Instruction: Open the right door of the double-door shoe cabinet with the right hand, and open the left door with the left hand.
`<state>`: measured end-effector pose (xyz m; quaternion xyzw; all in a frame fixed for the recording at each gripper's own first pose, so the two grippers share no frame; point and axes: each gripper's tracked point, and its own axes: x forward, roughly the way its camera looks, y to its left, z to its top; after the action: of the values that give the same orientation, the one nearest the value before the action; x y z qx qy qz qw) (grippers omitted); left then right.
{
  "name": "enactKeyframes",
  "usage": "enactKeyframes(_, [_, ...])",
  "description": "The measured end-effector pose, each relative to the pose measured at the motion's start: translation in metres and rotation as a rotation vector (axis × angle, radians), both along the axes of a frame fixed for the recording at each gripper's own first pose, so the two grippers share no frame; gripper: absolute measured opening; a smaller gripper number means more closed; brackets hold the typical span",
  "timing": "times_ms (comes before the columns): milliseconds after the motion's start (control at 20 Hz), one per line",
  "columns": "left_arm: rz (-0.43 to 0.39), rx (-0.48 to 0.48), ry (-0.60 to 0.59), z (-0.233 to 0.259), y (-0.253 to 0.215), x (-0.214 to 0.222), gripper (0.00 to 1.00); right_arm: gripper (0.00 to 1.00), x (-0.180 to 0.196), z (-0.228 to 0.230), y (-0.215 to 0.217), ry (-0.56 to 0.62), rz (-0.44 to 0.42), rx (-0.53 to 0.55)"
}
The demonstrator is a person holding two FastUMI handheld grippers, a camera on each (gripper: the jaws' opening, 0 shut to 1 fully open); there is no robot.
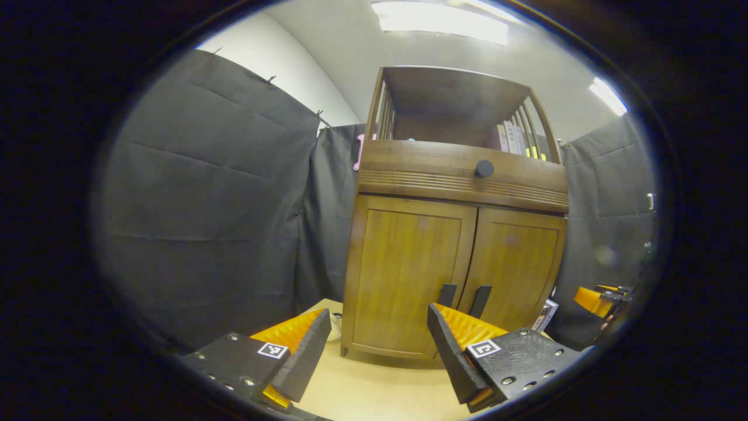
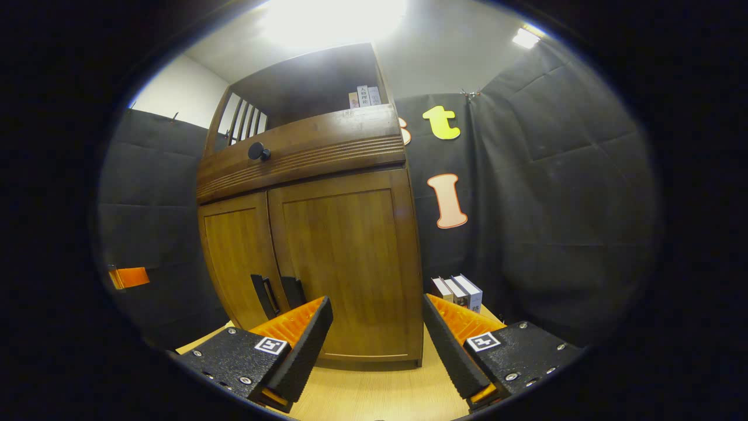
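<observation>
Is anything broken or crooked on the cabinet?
No, nothing stands out. Both doors, left and right, sit shut and straight, their handles side by side, and the knob is in place.

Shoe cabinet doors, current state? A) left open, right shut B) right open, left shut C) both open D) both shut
D: in the left gripper view the left door and right door of the shoe cabinet both sit flush, meeting at the centre seam, with the two dark handles side by side; the left hand-held gripper and right hand-held gripper are open, short of them.
</observation>
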<state>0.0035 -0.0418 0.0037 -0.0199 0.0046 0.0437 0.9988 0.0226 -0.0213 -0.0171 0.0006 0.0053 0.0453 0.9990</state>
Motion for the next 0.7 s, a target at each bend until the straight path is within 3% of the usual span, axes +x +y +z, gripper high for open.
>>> enactKeyframes(50, [0.01, 0.013, -0.001, 0.001, -0.004, -0.002, 0.99, 0.95, 0.0, -0.003, 0.0, 0.006, 0.019, 0.003])
enactKeyframes(200, [0.05, 0.065, 0.006, 0.0, -0.012, -0.017, 0.94, 0.95, 0.001, -0.016, -0.003, 0.037, 0.053, -0.002])
enactKeyframes(350, [0.138, 0.087, 0.024, -0.018, 0.001, -0.033, 0.99, 0.95, 0.0, -0.025, 0.004, 0.075, 0.074, -0.027])
enactKeyframes(500, [0.147, 0.062, 0.056, -0.036, 0.007, -0.036, 0.99, 0.95, 0.009, -0.028, 0.022, 0.093, 0.104, -0.032])
enactKeyframes(550, [0.148, 0.059, 0.063, -0.04, 0.012, -0.033, 0.9, 0.95, 0.013, -0.027, 0.029, 0.1, 0.112, -0.027])
enactKeyframes(700, [0.152, 0.073, 0.062, -0.033, 0.018, -0.027, 0.95, 0.95, 0.027, -0.017, 0.056, 0.083, 0.145, -0.01])
